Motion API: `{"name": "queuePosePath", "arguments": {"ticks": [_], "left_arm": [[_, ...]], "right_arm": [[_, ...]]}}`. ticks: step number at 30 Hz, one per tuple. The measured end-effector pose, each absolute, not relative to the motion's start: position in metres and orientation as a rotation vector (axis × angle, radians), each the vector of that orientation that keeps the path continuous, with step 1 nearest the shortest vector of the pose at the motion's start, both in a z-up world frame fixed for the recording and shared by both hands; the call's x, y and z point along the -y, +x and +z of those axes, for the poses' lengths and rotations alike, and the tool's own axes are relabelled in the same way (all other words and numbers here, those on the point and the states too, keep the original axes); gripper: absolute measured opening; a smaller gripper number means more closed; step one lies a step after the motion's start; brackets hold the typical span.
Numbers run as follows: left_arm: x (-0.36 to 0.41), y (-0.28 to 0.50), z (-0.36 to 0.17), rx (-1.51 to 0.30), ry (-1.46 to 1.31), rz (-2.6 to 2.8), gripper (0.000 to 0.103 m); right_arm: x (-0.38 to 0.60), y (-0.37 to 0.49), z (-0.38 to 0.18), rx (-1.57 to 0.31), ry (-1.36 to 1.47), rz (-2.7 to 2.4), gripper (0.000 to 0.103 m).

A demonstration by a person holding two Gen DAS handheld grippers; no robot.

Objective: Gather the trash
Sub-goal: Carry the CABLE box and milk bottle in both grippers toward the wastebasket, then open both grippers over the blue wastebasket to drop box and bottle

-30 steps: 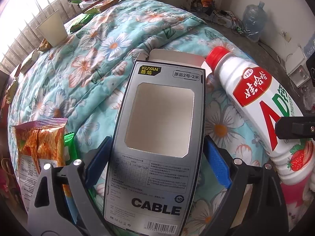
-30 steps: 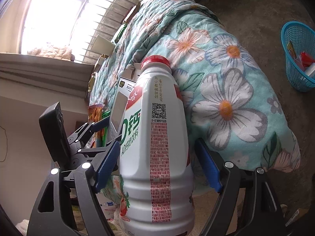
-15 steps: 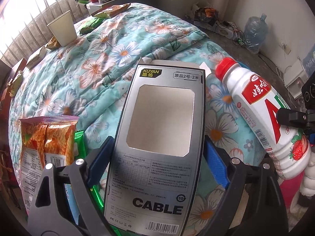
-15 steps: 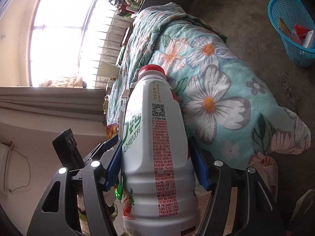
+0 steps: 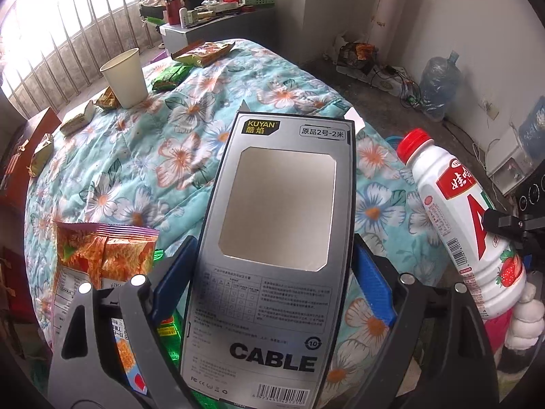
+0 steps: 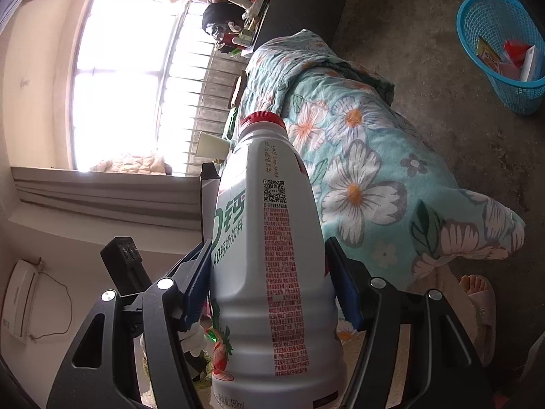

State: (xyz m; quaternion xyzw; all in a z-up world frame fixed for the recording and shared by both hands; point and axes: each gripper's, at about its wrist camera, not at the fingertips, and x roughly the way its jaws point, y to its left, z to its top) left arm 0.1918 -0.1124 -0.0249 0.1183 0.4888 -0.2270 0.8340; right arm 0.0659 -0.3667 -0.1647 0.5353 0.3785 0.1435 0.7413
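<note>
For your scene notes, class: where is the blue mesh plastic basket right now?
In the right wrist view, the blue mesh plastic basket stands at upper right on the concrete floor, beyond the floral quilt.

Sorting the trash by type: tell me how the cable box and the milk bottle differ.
The cable box is flat grey cardboard with a cut-out window; the milk bottle is rounded white plastic with a red cap. The box sits in the left gripper, the bottle in the right gripper. Both are clamped between blue-padded jaws, held above the flowered quilt.

black gripper (image 5: 272, 293) frames, silver screws, blue fingers (image 5: 373, 281), pink slipper (image 6: 483, 301).
</note>
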Motion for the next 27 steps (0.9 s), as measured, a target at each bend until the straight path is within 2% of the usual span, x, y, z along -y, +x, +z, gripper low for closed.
{"name": "queuePosePath", "arguments": {"ticks": [9,17,21,27], "left_arm": [[0.144,0.189,0.002,-0.972,0.239,-0.54,0.083],[0.236,0.184,0.015,-0.943,0.268,-0.7,0.083],[0.307,0.187,0.001,-1.001,0.287,-0.814,0.084],[0.418,0.205,-0.056,-1.216,0.337,-0.935,0.084]], "right_arm": [[0.397,0.049,-0.153,-0.721,1.219,0.293,0.062],[0.478,0.007,-0.158,-0.555,1.3,0.112,0.062],[0.525,-0.02,-0.177,-0.503,1.353,-0.081,0.062],[0.572,-0.025,-0.235,-0.507,1.51,-0.224,0.062]]}}
